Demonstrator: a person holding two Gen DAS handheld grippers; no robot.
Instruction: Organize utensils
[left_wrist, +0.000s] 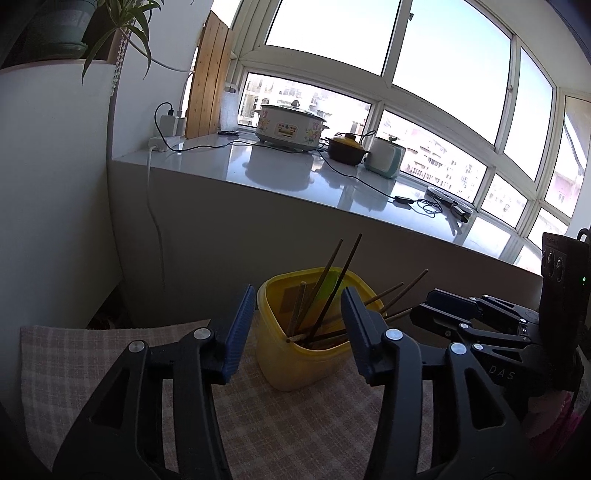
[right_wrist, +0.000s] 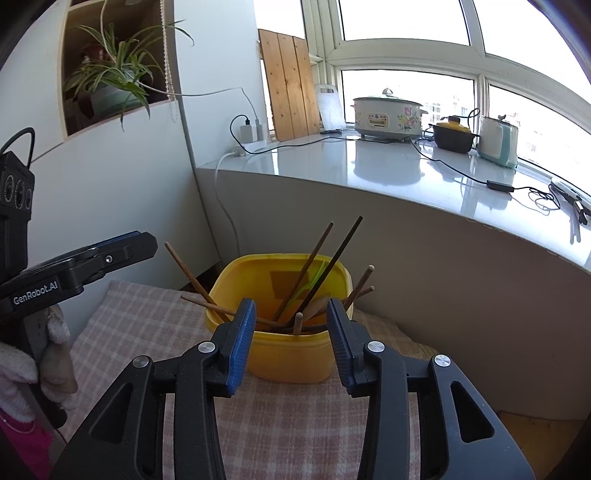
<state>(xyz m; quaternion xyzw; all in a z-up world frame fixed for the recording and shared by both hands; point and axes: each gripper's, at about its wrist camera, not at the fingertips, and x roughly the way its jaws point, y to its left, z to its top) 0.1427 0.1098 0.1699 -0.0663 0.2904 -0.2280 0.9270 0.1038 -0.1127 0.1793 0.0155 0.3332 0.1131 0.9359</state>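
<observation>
Yellow plastic tub w/ rounded corners (right_wrist: 291, 354) sits on the pink-checked cloth (right_wrist: 155, 325) over the worktop, and the utensils are in it: thin brown wooden chopsticks (right_wrist: 314, 266) fanned out every which way, some upright, some leaning over the rim left and right, plus a lime-green plastic piece (right_wrist: 312, 282) and what looks like a wooden spoon bowl, hard to tell. No utensil shows loose on the cloth in either view.

So which step? Could be sticks all dropped in and job near wrapped, or a jumbled tub about to be sorted out. Scene fits both, can't settle it. Any next reach into that tangle would call for a narrow, straight-down approach; sticks cross each other.

Right tongs (right_wrist: 291, 321) hang just in front of the tub, level w/ its near rim, pads wide apart, nothing between them. Left tongs (left_wrist: 297, 317) likewise spread wide, empty, straddling the tub's near-left side, angled in from the left. Both point toward the window ledge.
</observation>
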